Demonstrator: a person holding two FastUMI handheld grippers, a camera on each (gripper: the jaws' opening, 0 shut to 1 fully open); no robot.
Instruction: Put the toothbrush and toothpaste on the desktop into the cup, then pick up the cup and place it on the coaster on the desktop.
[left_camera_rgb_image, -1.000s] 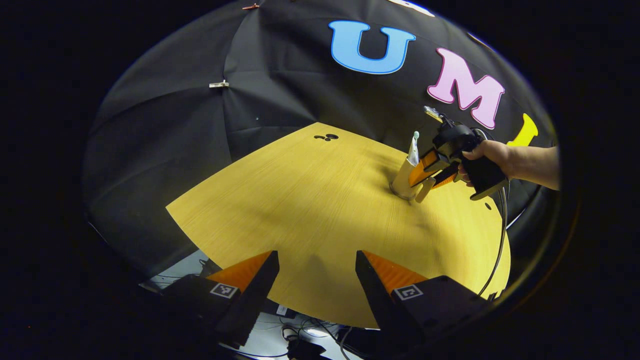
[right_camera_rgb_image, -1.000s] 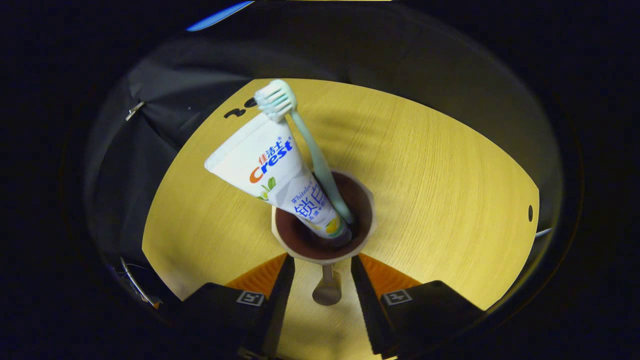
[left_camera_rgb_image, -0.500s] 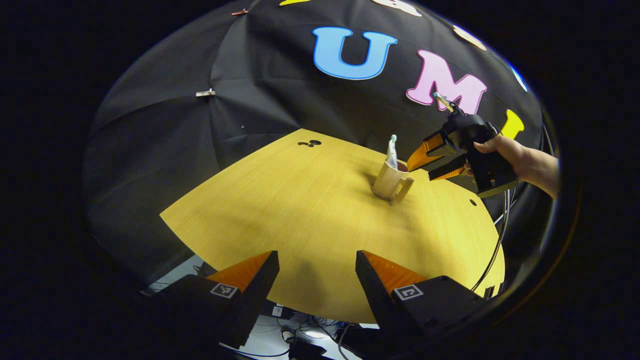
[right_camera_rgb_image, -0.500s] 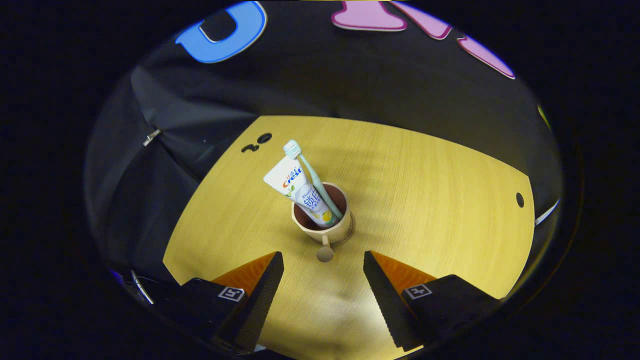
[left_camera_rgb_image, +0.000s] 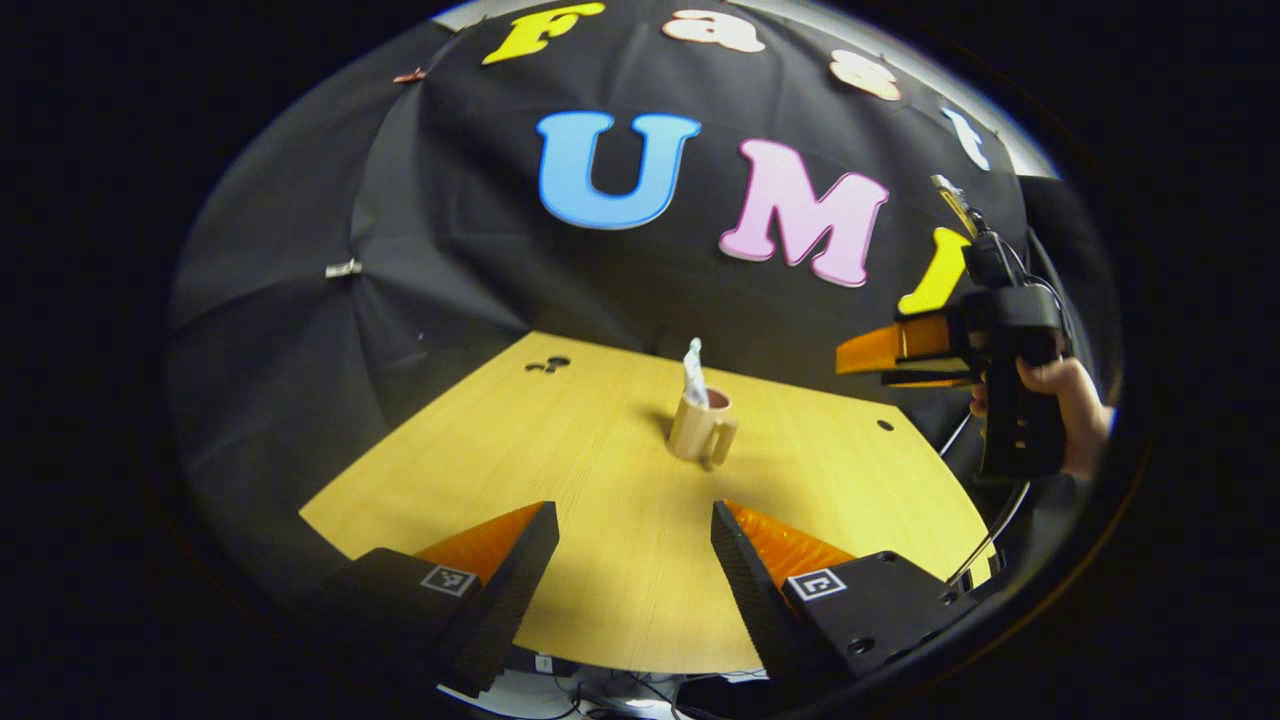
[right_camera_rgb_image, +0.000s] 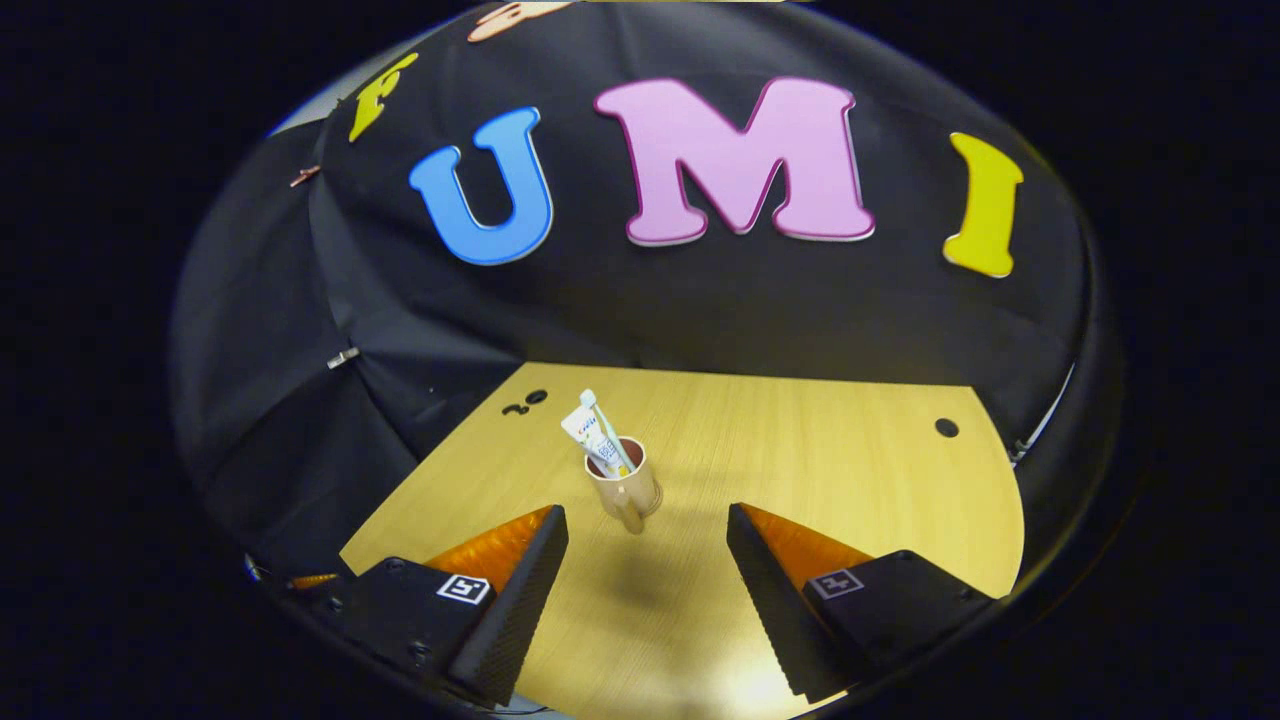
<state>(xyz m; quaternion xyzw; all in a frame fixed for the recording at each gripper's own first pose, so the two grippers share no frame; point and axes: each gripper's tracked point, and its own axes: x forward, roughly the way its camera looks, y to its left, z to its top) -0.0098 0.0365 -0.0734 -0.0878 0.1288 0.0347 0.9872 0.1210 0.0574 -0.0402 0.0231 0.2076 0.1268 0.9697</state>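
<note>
The left gripper view takes in the right gripper from the side, raised above the desk's right edge, with a hand round its grip and a cable hanging below; its fingers look close together from this angle, and nothing is between them. The right gripper view instead shows that same gripper from behind, fingers spread wide and holding nothing, with the cup beyond the gap, well apart from the tips. The left gripper is likewise wide open and holds nothing, low over the near desk edge.

The cup stands upright near the middle of the desk, beige with a dark inside and a handle turned toward the cameras. In the right gripper view a white toothpaste tube and a pale green toothbrush, bristles up, lean together out of it toward the left.

In the left gripper view the cup's contents blur into one pale sliver, so tube and brush cannot be told apart. Whether a coaster lies under the cup cannot be told.
</note>
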